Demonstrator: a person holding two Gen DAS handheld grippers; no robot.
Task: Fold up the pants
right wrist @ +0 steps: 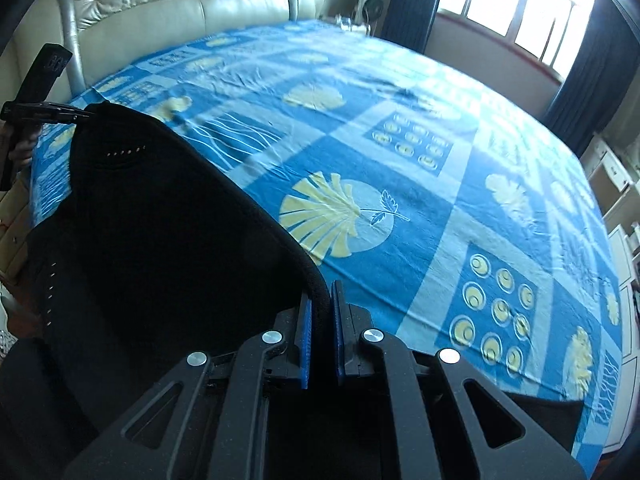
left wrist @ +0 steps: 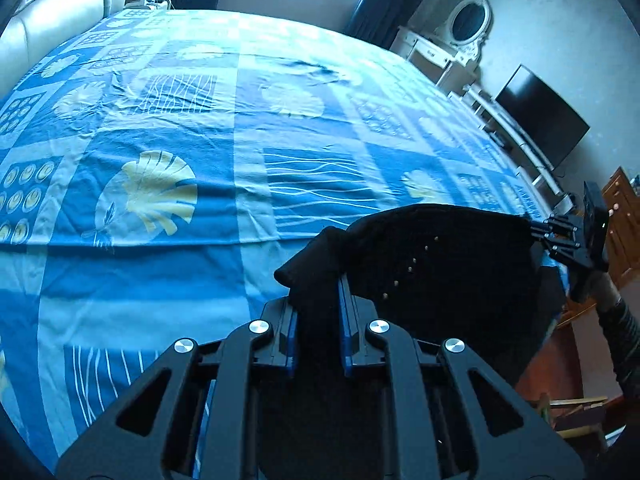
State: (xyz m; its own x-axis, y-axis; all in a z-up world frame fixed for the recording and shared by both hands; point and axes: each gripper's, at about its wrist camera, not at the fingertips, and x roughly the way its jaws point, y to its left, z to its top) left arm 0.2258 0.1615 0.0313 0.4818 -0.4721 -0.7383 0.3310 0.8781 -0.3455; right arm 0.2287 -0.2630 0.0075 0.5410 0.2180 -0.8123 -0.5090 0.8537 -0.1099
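1. The left hand-held gripper is closed tight on a bunched corner of the black pants; its blue pads pinch the cloth between them.
2. The right hand-held gripper is likewise clamped shut, gripping the ribbed edge of the pants, which looks like the waistband.
3. The two grips sit at opposite ends of one edge, so the cloth hangs stretched between them like a sling. I judge this is meant to spread the garment flat and square before it is laid down for folding.
4. The pants are lifted above the near edge of the bed, mostly off its surface; whether the lower part touches the sheet is hidden behind the cloth.
5. A row of small pale dots, perhaps studs or eyelets, runs across the fabric.
6. The bed carries a blue sheet printed with shells, circles and wavy lines, bare across its middle and far corners, leaving room to lay the pants out.
7. No brand or label on the pants can be read; a mark on the left tool's casing, seen from the right wrist, is too blurred to make out.
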